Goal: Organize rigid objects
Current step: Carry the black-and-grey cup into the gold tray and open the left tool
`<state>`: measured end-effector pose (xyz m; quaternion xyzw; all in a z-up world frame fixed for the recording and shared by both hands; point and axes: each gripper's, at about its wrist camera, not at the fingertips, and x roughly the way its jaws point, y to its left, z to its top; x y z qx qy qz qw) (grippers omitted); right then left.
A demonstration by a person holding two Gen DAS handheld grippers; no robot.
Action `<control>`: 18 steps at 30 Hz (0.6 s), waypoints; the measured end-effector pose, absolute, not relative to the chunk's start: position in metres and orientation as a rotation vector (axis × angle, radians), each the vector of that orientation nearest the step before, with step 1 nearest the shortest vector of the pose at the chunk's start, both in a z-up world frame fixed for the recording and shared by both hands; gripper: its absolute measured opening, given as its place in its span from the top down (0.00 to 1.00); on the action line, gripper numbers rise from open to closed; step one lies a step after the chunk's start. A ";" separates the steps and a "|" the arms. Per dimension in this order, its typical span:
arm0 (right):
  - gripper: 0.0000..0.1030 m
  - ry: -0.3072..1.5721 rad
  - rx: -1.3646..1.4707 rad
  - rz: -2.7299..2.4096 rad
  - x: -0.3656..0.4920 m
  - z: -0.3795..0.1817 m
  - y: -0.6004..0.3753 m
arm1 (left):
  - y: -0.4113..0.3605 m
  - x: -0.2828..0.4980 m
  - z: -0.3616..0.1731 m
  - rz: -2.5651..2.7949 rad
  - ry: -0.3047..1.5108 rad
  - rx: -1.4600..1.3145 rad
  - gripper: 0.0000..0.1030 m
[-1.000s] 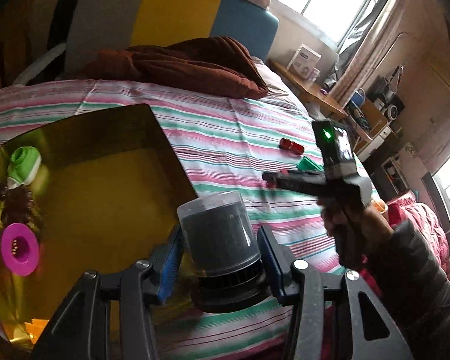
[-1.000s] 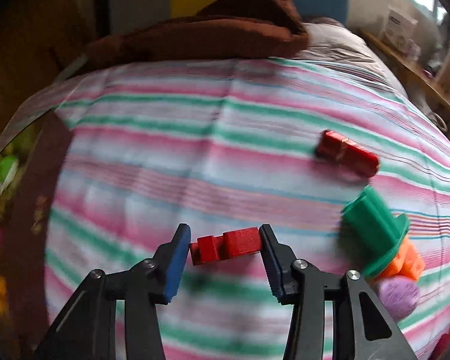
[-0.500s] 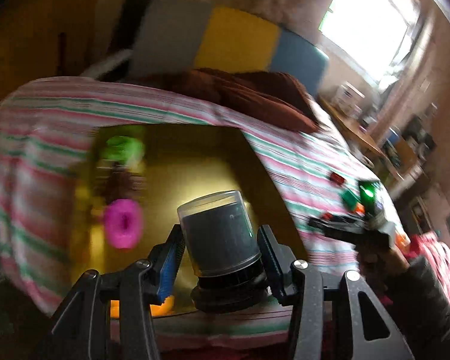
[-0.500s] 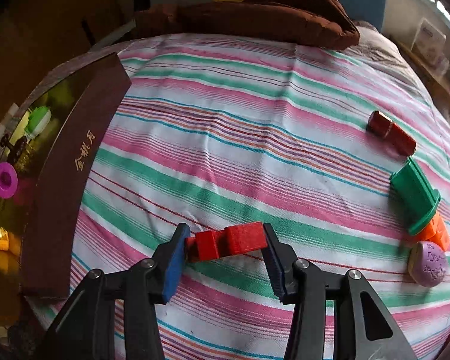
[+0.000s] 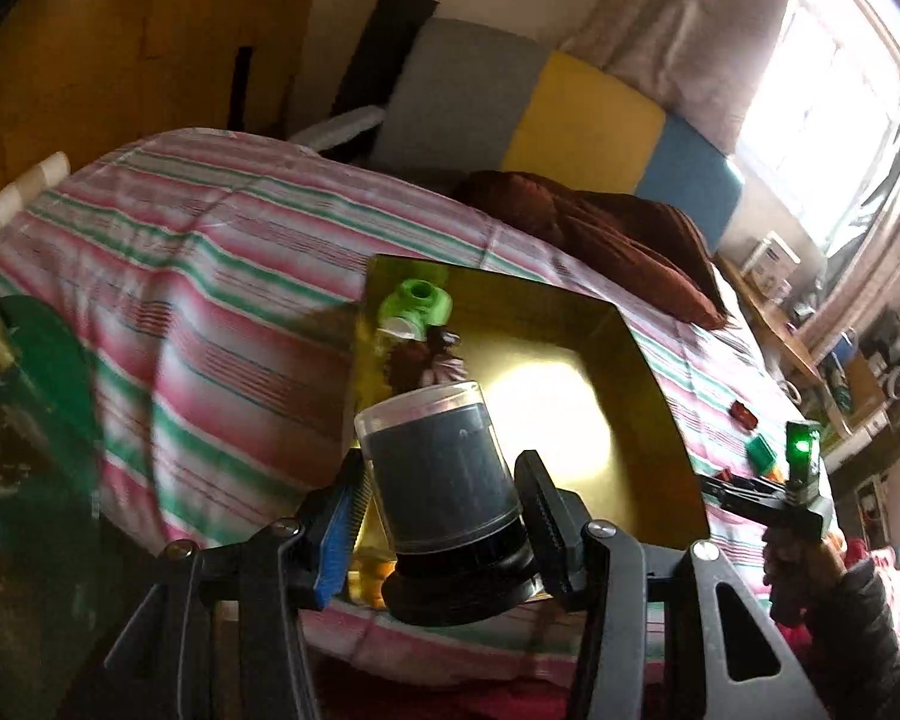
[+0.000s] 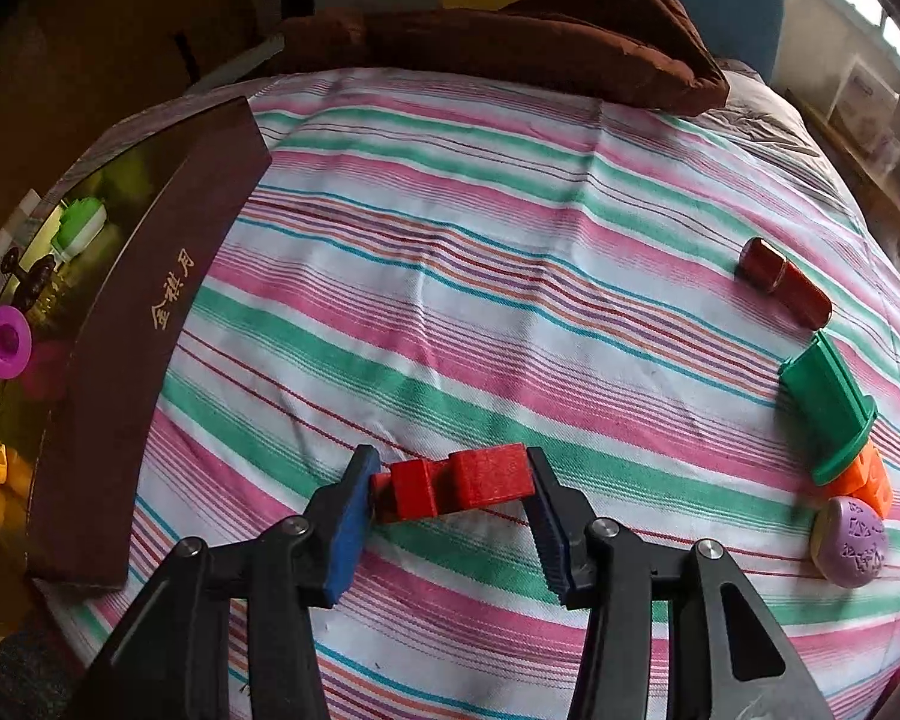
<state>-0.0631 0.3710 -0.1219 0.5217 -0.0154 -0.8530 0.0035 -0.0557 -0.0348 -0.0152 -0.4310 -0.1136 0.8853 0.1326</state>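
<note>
My left gripper (image 5: 444, 516) is shut on a dark cylindrical container with a clear lid (image 5: 441, 474), held above the near edge of a gold tray (image 5: 642, 396) on the striped bed. In the tray lie a green round piece (image 5: 417, 303) and a dark brown piece (image 5: 420, 357). My right gripper (image 6: 450, 492) is shut on a red block piece (image 6: 456, 480) above the bedspread; it also shows in the left wrist view (image 5: 768, 492). The tray (image 6: 120, 348) sits to its left, with a magenta ring (image 6: 5, 341) inside.
On the bed at right lie a dark red cylinder (image 6: 783, 282), a green flanged piece (image 6: 828, 408), an orange piece (image 6: 870, 477) and a purple oval (image 6: 849, 543). A brown blanket (image 6: 510, 42) lies at the head. The bed's near-left edge drops to a cluttered floor (image 5: 24, 420).
My left gripper pulled back and swung left with the container, so the whole tray and the bed's left side show. My right gripper drew back slightly with the red block.
</note>
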 end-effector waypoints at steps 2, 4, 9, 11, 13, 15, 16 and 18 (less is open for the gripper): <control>0.52 -0.032 1.632 -2.680 -0.063 -0.122 0.370 | -0.026 -0.058 -0.018 2.526 -0.352 -1.258 0.52; 0.52 -0.017 1.628 -2.684 -0.063 -0.122 0.369 | -0.017 -0.063 -0.027 2.479 -0.410 -1.297 0.52; 0.52 -0.003 1.624 -2.686 -0.064 -0.122 0.368 | 0.004 -0.071 -0.045 2.448 -0.427 -1.352 0.52; 0.52 0.012 1.621 -2.689 -0.064 -0.122 0.367 | 0.007 -0.075 -0.053 2.436 -0.456 -1.379 0.52; 0.52 0.017 1.619 -2.690 -0.066 -0.123 0.368 | 0.009 -0.079 -0.060 2.440 -0.457 -1.402 0.52; 0.52 0.020 1.619 -2.691 -0.066 -0.123 0.368 | 0.010 -0.081 -0.066 2.452 -0.443 -1.417 0.52; 0.52 0.022 1.619 -2.692 -0.067 -0.123 0.368 | 0.010 -0.082 -0.069 2.453 -0.435 -1.431 0.51; 0.52 0.025 1.618 -2.694 -0.065 -0.123 0.366 | 0.007 -0.084 -0.076 2.472 -0.435 -1.457 0.51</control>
